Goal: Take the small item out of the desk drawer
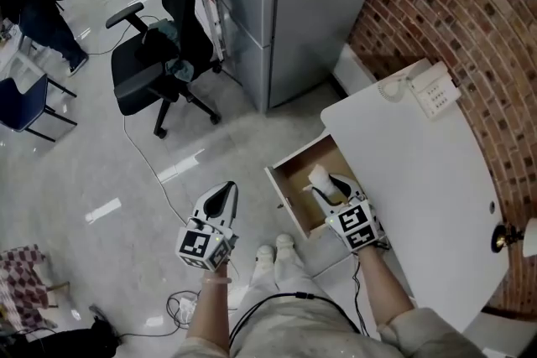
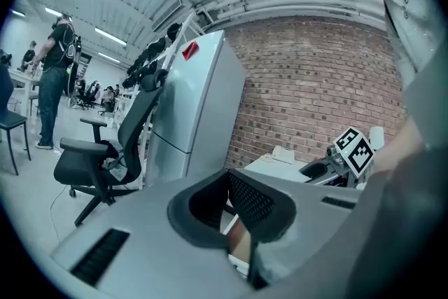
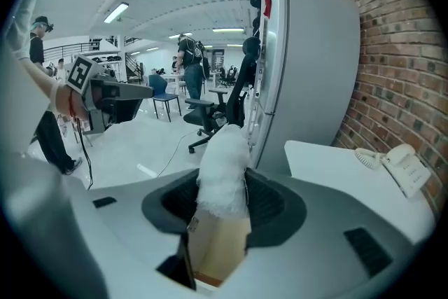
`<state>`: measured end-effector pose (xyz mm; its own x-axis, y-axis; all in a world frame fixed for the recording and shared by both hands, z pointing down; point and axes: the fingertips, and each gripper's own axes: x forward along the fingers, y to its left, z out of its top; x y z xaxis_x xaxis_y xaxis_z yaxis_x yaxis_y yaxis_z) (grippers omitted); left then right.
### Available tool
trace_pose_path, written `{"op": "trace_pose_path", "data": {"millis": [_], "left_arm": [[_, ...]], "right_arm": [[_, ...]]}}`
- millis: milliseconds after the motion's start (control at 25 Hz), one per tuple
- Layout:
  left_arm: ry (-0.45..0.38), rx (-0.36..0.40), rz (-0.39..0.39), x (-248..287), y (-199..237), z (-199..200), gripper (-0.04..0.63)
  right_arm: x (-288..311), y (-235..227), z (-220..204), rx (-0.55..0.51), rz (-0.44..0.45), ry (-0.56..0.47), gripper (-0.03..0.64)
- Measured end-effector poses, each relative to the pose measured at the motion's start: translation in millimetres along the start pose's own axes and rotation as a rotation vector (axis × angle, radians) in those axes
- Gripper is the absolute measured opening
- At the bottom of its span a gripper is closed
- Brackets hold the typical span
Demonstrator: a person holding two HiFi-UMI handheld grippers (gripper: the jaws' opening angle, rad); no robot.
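Observation:
The wooden desk drawer [image 1: 288, 199] stands pulled open under the white desk [image 1: 419, 180]. My right gripper [image 1: 325, 187] hangs over the drawer, shut on a small white fuzzy roll [image 1: 319, 176]. In the right gripper view the roll [image 3: 222, 175] sticks up between the pads of that gripper [image 3: 224, 203], with the drawer's wood [image 3: 217, 252] below. My left gripper [image 1: 221, 199] floats over the floor, left of the drawer. Its jaws meet at the tips in the left gripper view [image 2: 228, 182] with nothing between them.
A white phone [image 1: 435, 90] sits at the desk's far corner beside the brick wall [image 1: 470, 12]. A tall grey cabinet [image 1: 285, 4] stands behind the drawer and a black office chair [image 1: 155, 63] to its left. Cables [image 1: 180, 306] lie by the person's shoes [image 1: 275, 251].

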<state>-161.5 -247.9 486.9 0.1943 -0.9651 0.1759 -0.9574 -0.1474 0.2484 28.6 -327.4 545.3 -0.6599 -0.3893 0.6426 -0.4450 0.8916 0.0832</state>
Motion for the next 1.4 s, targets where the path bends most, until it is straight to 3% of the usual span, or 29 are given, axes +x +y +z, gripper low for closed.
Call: {"op": "trace_pose_path", "data": {"millis": [920, 1400], "left_arm": [[-0.107, 0.051, 0.037, -23, -6, 73, 0.005], [-0.157, 0.076, 0.076, -47, -4, 101, 0.005]], "right_arm": [[-52, -12, 77, 0.02, -0.048, -0.224, 0.189], [-82, -23, 102, 0.085, -0.074, -0.346, 0.189]]}}
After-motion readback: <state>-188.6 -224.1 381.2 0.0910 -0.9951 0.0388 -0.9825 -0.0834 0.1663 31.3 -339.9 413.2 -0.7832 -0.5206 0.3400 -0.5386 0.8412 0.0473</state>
